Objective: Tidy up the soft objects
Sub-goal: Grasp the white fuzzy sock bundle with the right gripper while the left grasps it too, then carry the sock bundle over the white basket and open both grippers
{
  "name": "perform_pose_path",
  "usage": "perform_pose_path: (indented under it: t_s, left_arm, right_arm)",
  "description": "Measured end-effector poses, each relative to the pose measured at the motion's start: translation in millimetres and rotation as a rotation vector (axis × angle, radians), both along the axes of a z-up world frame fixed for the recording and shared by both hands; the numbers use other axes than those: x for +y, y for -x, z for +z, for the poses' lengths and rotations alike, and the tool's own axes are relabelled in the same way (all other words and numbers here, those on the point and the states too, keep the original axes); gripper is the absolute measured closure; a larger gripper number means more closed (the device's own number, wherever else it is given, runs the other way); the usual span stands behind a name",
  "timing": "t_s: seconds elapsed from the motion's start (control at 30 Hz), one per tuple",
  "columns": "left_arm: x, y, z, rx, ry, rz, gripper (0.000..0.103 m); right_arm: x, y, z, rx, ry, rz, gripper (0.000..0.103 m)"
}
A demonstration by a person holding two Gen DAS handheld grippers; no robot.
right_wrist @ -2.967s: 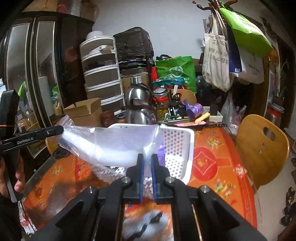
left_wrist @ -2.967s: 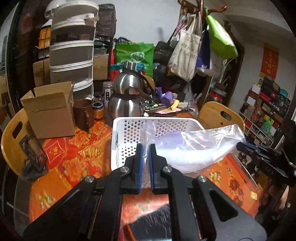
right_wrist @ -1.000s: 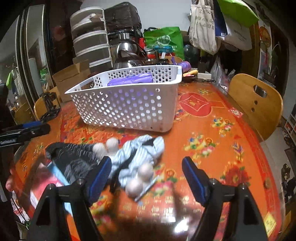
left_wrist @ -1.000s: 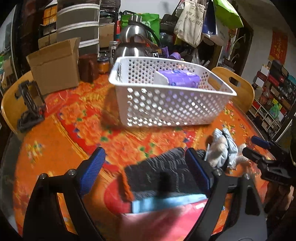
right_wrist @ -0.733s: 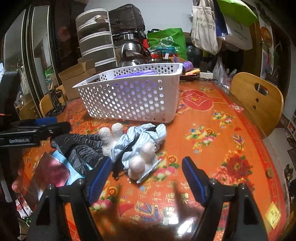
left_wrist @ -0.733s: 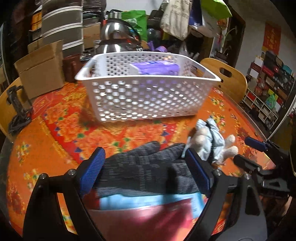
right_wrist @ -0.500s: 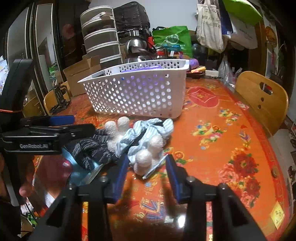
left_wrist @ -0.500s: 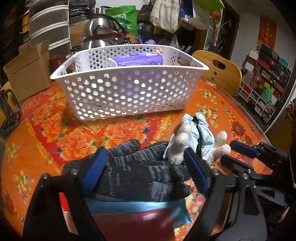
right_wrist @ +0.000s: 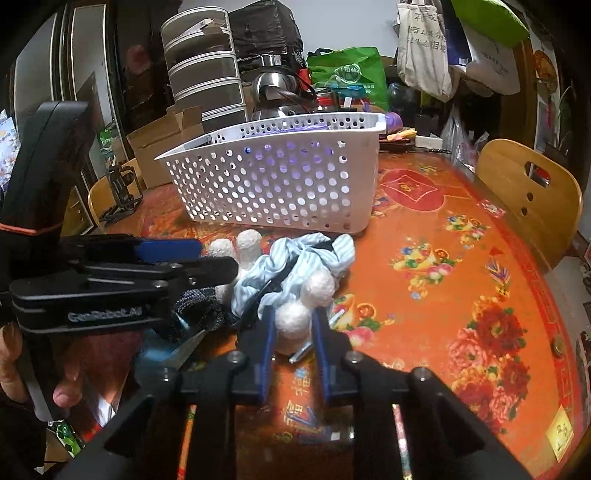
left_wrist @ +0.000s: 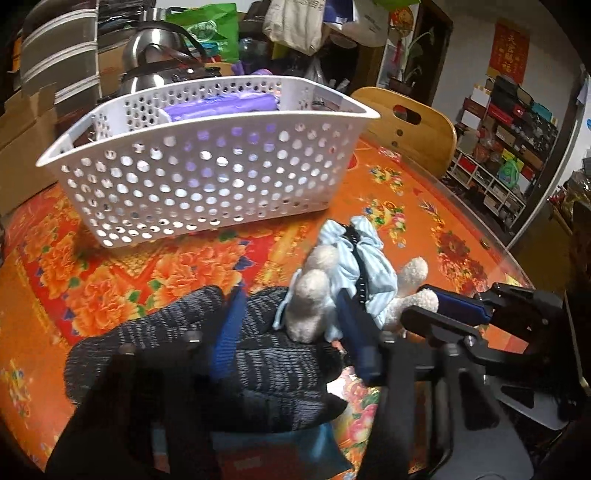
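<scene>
1. A round table (right_wrist: 461, 236) under an orange floral cloth fills the near scene.
2. Wooden chairs (right_wrist: 524, 195) stand at its right and far-left edges.
3. Far behind, a white wall (right_wrist: 332, 22) backs stacked drawers (right_wrist: 203, 66), cardboard boxes (right_wrist: 162, 140) and hanging bags (right_wrist: 424, 44).
4. Far right in the left wrist view, shelves (left_wrist: 506, 147) hold packed goods.

Book (left_wrist: 266, 454) mostly under glove (left_wrist: 207, 354)

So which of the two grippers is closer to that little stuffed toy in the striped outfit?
Right. The right gripper has its fingers around the stuffed toy's white foot; the left gripper sits over the dark glove beside it.
</scene>
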State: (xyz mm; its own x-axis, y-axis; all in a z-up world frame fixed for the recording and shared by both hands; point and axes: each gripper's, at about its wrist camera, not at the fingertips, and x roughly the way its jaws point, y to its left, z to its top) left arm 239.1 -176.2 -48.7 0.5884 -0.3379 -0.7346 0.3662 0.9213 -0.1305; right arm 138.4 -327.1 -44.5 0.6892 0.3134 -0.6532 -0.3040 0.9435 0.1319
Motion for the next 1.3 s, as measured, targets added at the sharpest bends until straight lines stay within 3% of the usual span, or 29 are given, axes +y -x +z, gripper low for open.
perform_pose_path:
  t_s: [0.03, 0.1, 0.5, 1.07, 1.3]
  left_arm:
    - [-1, -2, -2, 0.012, 0.009, -0.009, 0.082]
    - [-2, -2, -4, 0.017, 0.027, -0.024, 0.088]
    - [11, 14, 14, -0.047, 0.091, -0.036, 0.091]
    - [63, 50, 102, -0.189, 0.184, 0.014, 0.091]
    - [89, 41, 145, -0.225, 0.205, 0.059, 0.091]
  right_arm:
    - [1, 0, 0, 0.0, 0.001, 0.0, 0.088]
    - [1, 0, 0, -0.001, 0.007, -0.002, 0.089]
    - [4, 7, 17, -0.051, 0.028, 0.006, 0.092]
    - [31, 10, 97, -0.171, 0.032, 0.08, 0.092]
    - [53, -12, 139, -0.213, 0.039, 0.124, 0.092]
